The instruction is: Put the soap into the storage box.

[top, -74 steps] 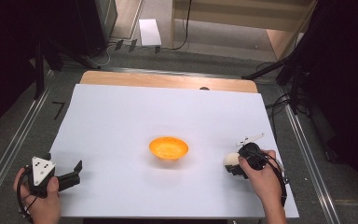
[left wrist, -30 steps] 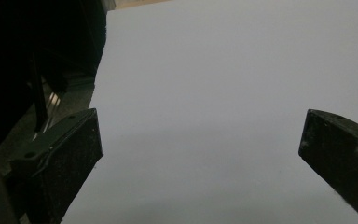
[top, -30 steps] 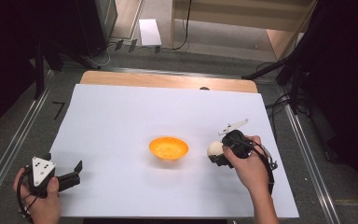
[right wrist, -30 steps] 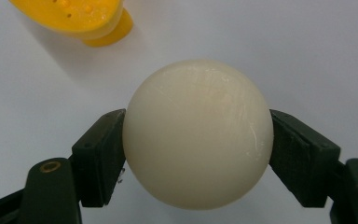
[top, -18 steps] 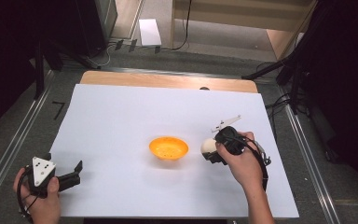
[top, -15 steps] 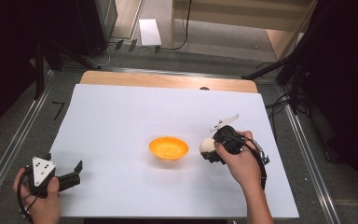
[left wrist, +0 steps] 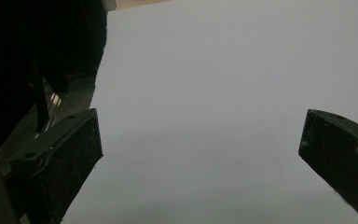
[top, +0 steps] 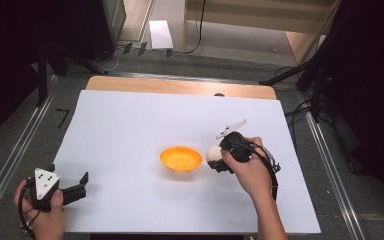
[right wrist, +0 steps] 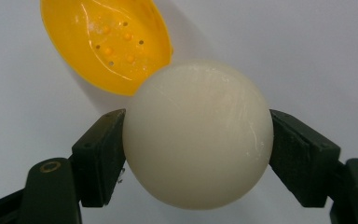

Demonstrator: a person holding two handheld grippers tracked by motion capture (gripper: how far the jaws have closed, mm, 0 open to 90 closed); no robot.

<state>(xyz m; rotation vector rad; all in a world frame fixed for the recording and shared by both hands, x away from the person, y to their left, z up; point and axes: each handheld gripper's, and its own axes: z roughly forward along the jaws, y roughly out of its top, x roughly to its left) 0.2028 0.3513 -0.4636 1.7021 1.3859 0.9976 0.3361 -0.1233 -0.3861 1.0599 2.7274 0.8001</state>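
cream-white ball (right wrist: pixel 198 133) sits pinched between the jaws of my right gripper (top: pixel 219 161), one pad on each flank, held clear of the white sheet (top: pixel 130 125). ahead of those jaws and a little to their left lies the orange bowl (right wrist: pixel 107 44), near but not under the ball. i judge the step is a drop into it: carry forward until the ball is over the hollow, lower, then release gently. my left gripper (top: pixel 72 191) rests spread wide, holding nothing.

Open white table cover (top: pixel 130 130) around lone orange bowl (top: pixel 180 158)
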